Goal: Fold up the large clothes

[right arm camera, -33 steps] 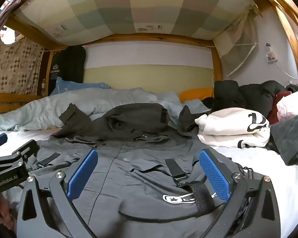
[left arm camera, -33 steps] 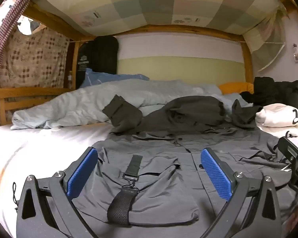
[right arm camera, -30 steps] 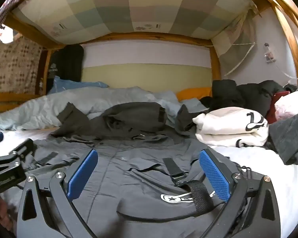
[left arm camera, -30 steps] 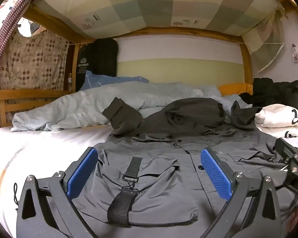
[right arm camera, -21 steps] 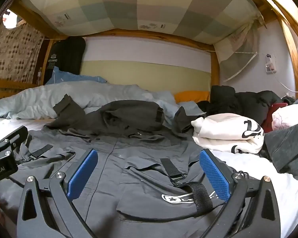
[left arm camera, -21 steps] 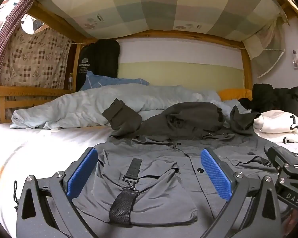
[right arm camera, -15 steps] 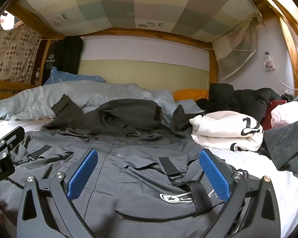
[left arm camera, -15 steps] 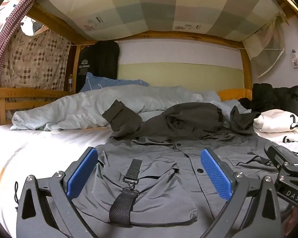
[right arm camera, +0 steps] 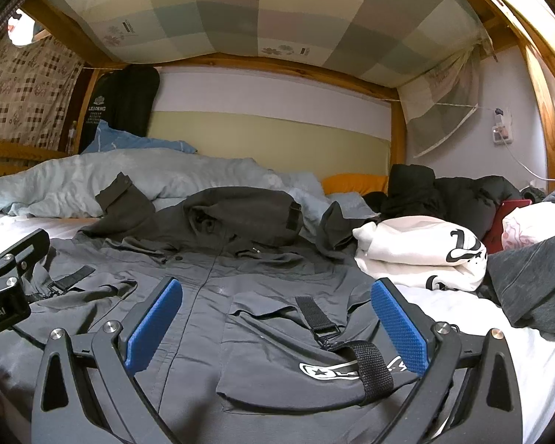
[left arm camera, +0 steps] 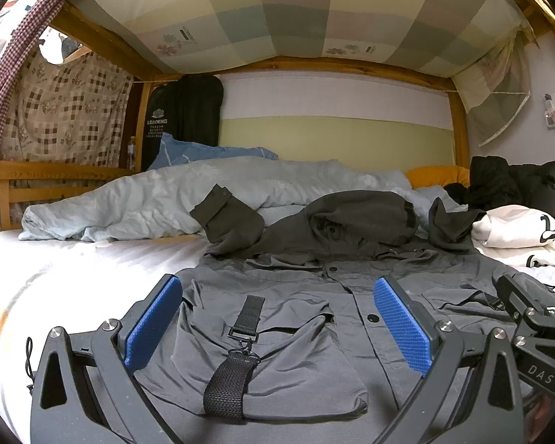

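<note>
A large grey jacket [left arm camera: 307, 355] lies spread face up on the white bed sheet [left arm camera: 66, 277], hem toward me, dark hood [left arm camera: 359, 218] and both sleeves bunched at the far end. It also shows in the right wrist view [right arm camera: 211, 307]. My left gripper [left arm camera: 277, 318] is open, low over the jacket's left strapped pocket [left arm camera: 240, 347]. My right gripper [right arm camera: 275, 316] is open, low over the right pocket with a white logo [right arm camera: 329, 368]. Neither holds cloth.
A pale blue duvet [left arm camera: 159, 199] lies along the far left. Folded white clothing [right arm camera: 421, 251], black garments [right arm camera: 444, 192] and a dark grey item [right arm camera: 536, 285] are piled on the right. Wooden bunk frame [left arm camera: 314, 64] and patterned mattress overhead.
Both grippers have shifted only slightly over the jacket's hem, with the views tilting a little upward. The jaws stay open and the jacket has not moved.
</note>
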Action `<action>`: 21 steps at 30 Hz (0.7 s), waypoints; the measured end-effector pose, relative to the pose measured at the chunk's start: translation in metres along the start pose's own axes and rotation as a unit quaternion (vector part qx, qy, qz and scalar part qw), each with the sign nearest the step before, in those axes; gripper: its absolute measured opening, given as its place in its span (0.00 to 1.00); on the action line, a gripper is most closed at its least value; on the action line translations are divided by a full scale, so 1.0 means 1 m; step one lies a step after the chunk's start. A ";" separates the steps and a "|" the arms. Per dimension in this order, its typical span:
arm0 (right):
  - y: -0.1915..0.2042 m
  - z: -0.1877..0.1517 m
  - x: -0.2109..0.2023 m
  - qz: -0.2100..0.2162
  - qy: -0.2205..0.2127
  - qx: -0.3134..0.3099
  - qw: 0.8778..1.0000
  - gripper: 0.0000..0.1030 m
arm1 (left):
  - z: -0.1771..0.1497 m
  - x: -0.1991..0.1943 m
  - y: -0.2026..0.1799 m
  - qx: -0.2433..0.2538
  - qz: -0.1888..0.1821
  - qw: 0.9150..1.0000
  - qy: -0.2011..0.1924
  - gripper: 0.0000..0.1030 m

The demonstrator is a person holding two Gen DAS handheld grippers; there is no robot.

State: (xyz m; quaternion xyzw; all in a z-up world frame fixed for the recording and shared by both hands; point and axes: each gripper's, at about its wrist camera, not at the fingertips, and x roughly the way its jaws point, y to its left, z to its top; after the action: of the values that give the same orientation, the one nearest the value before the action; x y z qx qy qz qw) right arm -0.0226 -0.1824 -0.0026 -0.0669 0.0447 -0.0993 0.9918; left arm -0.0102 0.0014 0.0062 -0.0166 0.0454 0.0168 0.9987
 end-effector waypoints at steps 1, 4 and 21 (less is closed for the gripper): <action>0.000 0.000 0.000 0.000 0.000 -0.001 1.000 1.00 | 0.000 0.000 0.001 0.000 0.000 1.000 -0.001 1.00; 0.001 0.000 0.000 -0.002 -0.004 -0.007 1.000 1.00 | -0.002 0.002 -0.001 0.000 0.000 1.000 -0.004 1.00; 0.006 0.000 -0.002 -0.003 0.000 -0.009 1.000 1.00 | -0.005 -0.003 -0.005 0.016 0.007 1.000 -0.012 1.00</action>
State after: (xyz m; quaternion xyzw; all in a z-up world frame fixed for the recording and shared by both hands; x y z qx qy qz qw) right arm -0.0229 -0.1759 -0.0038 -0.0758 0.0451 -0.1017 0.9909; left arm -0.0134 -0.0036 0.0016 -0.0001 0.0343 0.0232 0.9991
